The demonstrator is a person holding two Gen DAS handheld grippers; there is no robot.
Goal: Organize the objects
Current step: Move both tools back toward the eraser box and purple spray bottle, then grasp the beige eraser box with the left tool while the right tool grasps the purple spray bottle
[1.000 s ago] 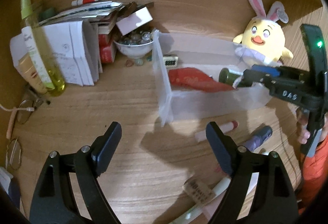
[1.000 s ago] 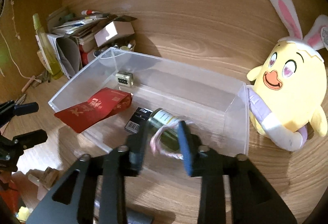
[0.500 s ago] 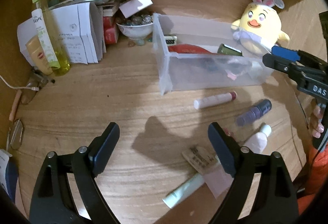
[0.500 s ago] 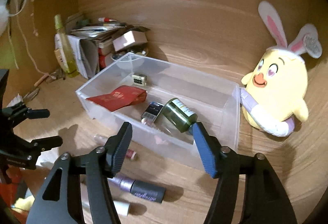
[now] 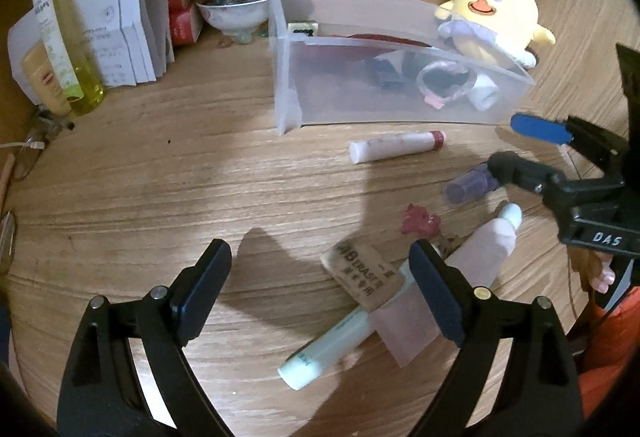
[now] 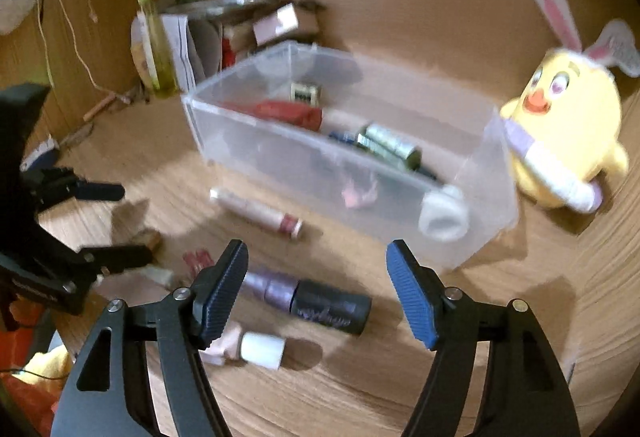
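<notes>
A clear plastic bin stands on the wooden desk and holds a red packet, a green bottle, a small dark box and a white cap. Loose items lie in front of it: a white-and-red tube, a purple-and-black tube, a pink bottle with a white cap, a brown eraser and a mint tube. My left gripper is open above the eraser. My right gripper is open and empty over the purple-and-black tube.
A yellow bunny-eared plush sits right of the bin. At the back left are papers and boxes, a bowl of marbles and a yellow-green spray bottle. Glasses and a cable lie at the far left edge.
My right gripper let go of the green bottle into the bin, opened, and drew back toward the loose tubes. My left gripper pulled back and lower over the eraser.
</notes>
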